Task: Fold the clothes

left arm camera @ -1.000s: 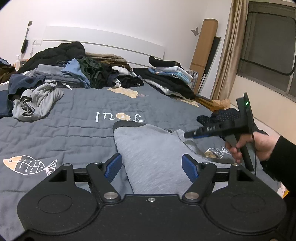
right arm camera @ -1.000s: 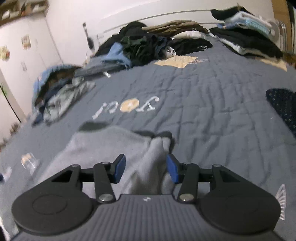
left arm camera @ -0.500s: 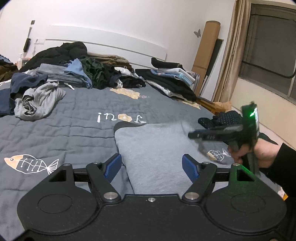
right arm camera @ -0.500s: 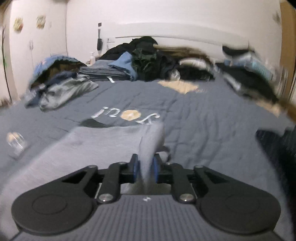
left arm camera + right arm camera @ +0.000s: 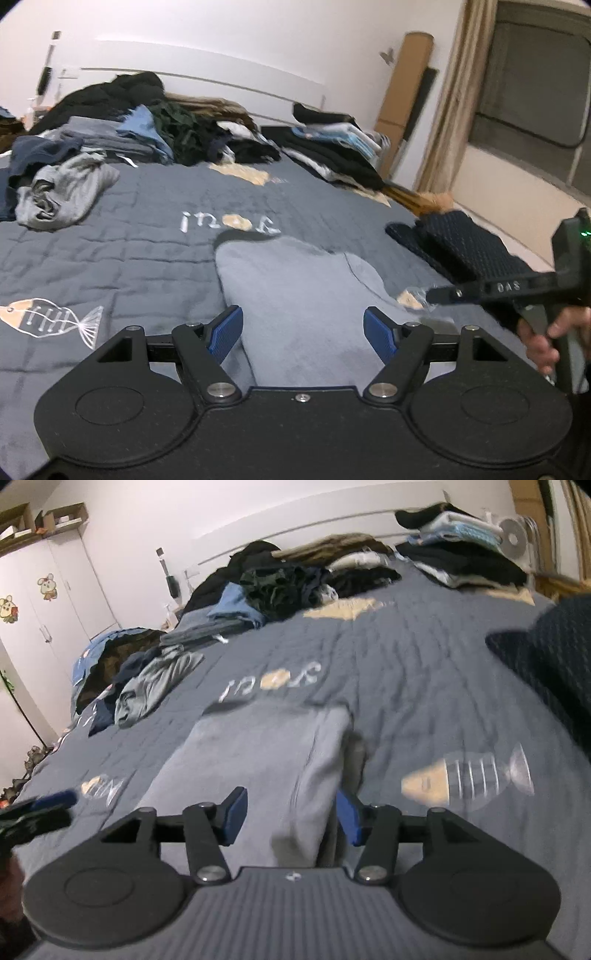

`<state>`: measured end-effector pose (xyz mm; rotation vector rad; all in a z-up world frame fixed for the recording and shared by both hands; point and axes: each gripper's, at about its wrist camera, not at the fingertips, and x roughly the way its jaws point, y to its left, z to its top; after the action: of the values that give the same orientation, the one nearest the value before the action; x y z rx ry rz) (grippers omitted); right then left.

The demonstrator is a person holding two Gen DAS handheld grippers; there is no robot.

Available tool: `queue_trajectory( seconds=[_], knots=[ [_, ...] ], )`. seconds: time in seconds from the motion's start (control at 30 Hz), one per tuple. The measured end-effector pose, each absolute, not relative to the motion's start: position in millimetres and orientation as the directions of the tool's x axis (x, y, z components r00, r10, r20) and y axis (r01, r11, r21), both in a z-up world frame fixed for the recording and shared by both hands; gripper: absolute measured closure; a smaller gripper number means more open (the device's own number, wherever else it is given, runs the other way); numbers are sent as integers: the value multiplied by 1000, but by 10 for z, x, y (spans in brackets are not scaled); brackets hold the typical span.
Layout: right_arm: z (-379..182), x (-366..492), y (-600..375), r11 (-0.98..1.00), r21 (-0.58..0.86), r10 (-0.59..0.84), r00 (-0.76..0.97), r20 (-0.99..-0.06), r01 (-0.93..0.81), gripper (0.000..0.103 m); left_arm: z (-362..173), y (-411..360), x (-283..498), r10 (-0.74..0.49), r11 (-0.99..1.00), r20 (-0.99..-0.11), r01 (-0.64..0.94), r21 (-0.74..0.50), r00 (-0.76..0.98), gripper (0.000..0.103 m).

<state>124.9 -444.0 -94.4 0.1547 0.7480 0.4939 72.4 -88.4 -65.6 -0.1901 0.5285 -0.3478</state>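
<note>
Grey fleece garment (image 5: 295, 295) spread flat on dark grey quilted bedspread (image 5: 122, 240), dark collar at far end just short of white stitched lettering with tan patch (image 5: 231, 221). Lies near foot of bed, between both tools. In right wrist view, right-hand edge of same garment (image 5: 258, 753) folded inward, raised ridge running toward camera.

Left gripper (image 5: 303, 330) low over near part of garment, blue-padded fingers (image 5: 225, 328) spread wide, nothing between them but cloth lying beneath; released, not grasping.

Right gripper (image 5: 290, 814) also parted, blue pads (image 5: 236, 810) standing apart on either side of folded ridge; cloth passes between them but is not pinched. Seen from left wrist view as black tool (image 5: 491, 288) at right, with bare hand (image 5: 543, 339) around handle and green light on body, hovering over garment's right edge.

Navy dotted knit cloth (image 5: 461, 243) folded at right edge of bed, well apart from grey garment. Crumpled light grey shirt (image 5: 62, 192) at left side. Jumbled pile of dark, blue and olive clothing (image 5: 147, 125) along white headboard (image 5: 207, 74); neater stack of black and pale folded clothes (image 5: 332, 147) at far right corner. Embroidered fish motif (image 5: 48, 317) on bedspread at near left. White wardrobe with cartoon stickers (image 5: 48, 590) against left wall in right wrist view. Beige curtain (image 5: 454, 92) beside dark window.
</note>
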Motion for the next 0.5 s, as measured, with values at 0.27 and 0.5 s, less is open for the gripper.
queue_trajectory(
  seconds=[0.27, 0.5],
  knots=[
    [-1333, 936, -4547, 896, 366, 441, 587, -679, -250, 50, -945, -955, 818, -376, 921, -579, 223, -320, 724, 32],
    [-1432, 910, -4609, 853, 482, 505, 545, -669, -198, 50, -1128, -885, 899, -418, 895, -648, 166, -414, 637, 41]
  ],
)
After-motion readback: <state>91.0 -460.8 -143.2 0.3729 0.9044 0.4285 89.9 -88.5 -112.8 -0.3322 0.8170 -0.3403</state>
